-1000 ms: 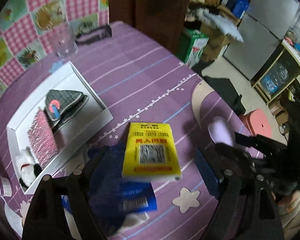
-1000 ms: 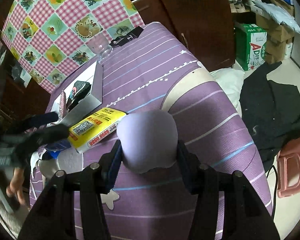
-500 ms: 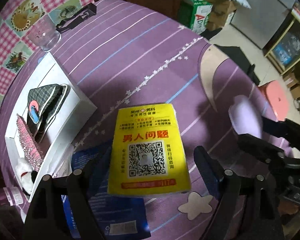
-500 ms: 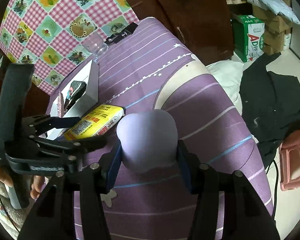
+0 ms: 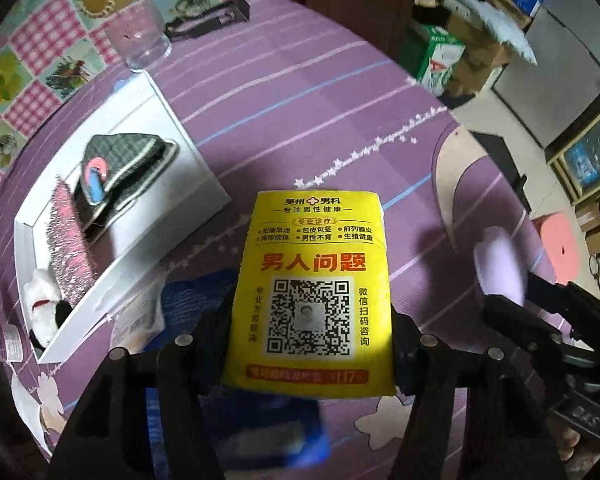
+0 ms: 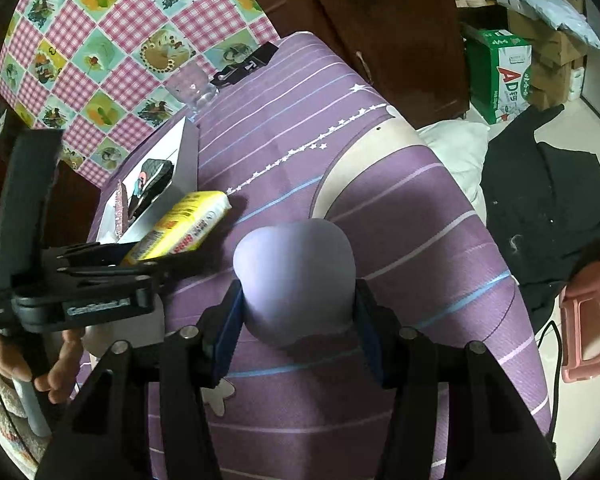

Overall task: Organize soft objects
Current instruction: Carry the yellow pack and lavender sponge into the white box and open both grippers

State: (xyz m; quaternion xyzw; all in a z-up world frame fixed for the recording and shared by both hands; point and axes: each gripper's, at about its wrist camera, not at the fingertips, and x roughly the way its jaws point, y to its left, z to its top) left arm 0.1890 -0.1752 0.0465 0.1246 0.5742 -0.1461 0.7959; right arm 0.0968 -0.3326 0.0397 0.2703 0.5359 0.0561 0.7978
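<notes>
A yellow tissue pack [image 5: 312, 280] with a printed code lies between the fingers of my left gripper [image 5: 308, 332]. The jaws are closing and both pads touch the pack's long sides. It rests partly over a blue packet [image 5: 188, 300]. The right wrist view shows the same pack [image 6: 180, 228] in the left gripper [image 6: 112, 256], held by a hand. My right gripper [image 6: 296, 320] is shut on a soft lilac ball [image 6: 296, 272] just above the purple cloth. That ball [image 5: 500, 264] also shows at the right of the left wrist view.
A white tray [image 5: 188, 148] at the left holds a green chequered pouch [image 5: 120, 160], a pink glitter piece [image 5: 68, 240] and a small white plush [image 5: 40, 300]. Behind it stand a glass [image 5: 138, 36] and a black case [image 5: 208, 20]. The table edge falls away at the right.
The left gripper has come down over the yellow pack and its jaws have narrowed onto the pack's sides. The right gripper and the lilac ball have stayed put.
</notes>
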